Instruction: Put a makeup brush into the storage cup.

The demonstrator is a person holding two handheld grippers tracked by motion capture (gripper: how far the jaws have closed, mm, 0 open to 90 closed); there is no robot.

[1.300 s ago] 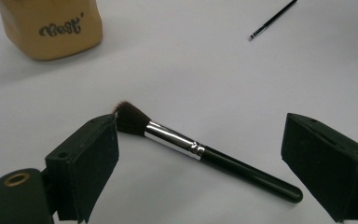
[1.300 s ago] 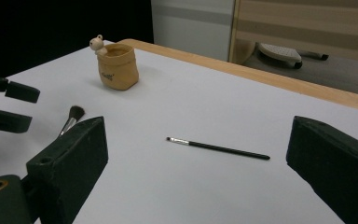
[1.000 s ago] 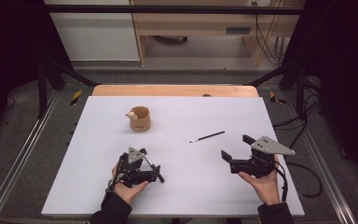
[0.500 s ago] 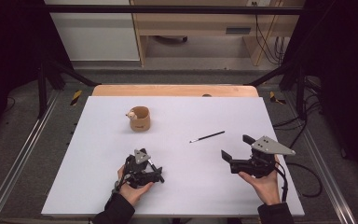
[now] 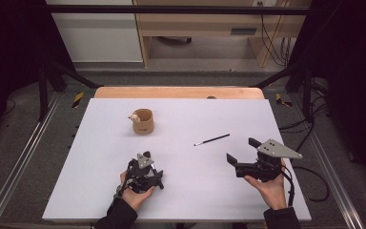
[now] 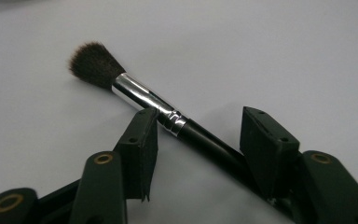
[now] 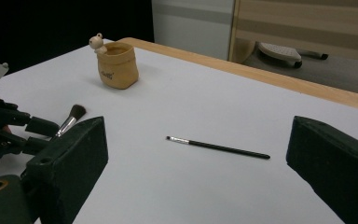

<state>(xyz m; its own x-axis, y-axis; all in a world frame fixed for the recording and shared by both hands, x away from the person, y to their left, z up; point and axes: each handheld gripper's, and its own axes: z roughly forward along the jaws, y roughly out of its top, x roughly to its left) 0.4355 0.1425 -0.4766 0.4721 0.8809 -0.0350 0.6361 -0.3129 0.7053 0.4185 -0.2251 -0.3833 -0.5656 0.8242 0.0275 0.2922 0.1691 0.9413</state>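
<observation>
— Nearest first: where did the left gripper [image 5: 143, 172] stand?

— Low over the white surface [image 5: 186, 191], close to the person's edge. In the left gripper view its jaws were spread, with the makeup brush [image 6: 140, 97] lying between them. The black handle ran back toward the gripper body, nearer the right-hand pad, and the silver ferrule and dark bristle head pointed up and to the left, past the jaw tips. The brush's long axis crossed the gap at a slant.

— Were the pads touching it?

— Probably not. The left-hand pad sat just beside the ferrule, but the handle's rear end was hidden behind the right-hand pad, so I couldn't tell for certain.

— And the right gripper [image 5: 242, 157]?

— Held by the right hand [image 5: 271, 188], jaws wide apart and empty. Ahead of it lay a thin black liner brush [image 7: 218, 147], flat on the surface, its long axis running across the gripper's line of sight, its small pale tip at the left. The right gripper was plainly the nearer one to it.

— Farther back?

— A tan pouch-shaped holder [image 5: 143, 122] with a small figure on its rim, well apart from both brushes. Its inside was hard to make out. A closing on the makeup brush would likely turn on squaring the jaws to that slanted handle.
</observation>
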